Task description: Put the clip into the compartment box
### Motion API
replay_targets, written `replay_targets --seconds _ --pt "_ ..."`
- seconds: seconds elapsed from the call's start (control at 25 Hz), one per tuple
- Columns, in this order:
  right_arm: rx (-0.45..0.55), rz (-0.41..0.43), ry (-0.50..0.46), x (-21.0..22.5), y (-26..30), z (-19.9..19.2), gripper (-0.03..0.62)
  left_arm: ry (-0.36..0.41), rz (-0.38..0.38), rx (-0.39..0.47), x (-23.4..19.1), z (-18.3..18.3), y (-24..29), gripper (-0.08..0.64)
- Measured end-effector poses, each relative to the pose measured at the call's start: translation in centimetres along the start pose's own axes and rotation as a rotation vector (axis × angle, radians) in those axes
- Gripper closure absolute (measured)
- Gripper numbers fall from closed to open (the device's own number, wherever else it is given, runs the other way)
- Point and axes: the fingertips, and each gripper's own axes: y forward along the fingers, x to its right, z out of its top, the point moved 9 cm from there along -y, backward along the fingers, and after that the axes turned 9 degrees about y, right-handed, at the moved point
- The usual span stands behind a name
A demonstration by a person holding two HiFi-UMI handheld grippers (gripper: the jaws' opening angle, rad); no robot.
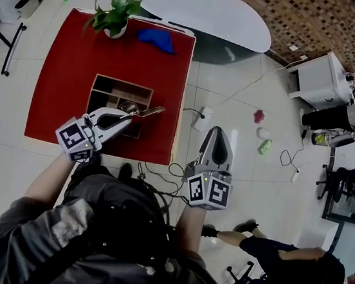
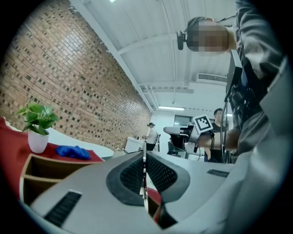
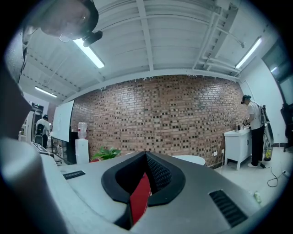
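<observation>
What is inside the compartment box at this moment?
Far compartments of the compartment box look empty. The near ones are covered by the left gripper and the clip it holds above them.

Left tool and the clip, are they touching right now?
Touching. In the left gripper view the left tool has its jaws shut on the clip, a thin metal edge pinched between the pads.
</observation>
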Motion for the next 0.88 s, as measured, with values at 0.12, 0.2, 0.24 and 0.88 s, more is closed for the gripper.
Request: replay_targets --seconds 0.12,0.2,0.24,0.88 --pt "0.004 0.001 -0.002 -0.2 -0.2 0.0 0.58 0.034 -0.021 0.017 -0.2 0.9 1.0 0.54" --pt "0.003 0.005 -0.002 -0.3 -0.5 -0.1 0.58 0.059 -0.031 0.024 -0.3 0.6 1.8 0.54" --pt "0.002 0.006 -0.003 -0.2 -0.6 -0.1 0.58 0.067 -0.033 0.024 -0.3 0.4 2.1 0.54" --pt "0.005 -0.007 0.036 0.5 0.1 -0.4 0.58 0.067 0.039 -0.084 -0.7 -2.2 0.5 0.536"
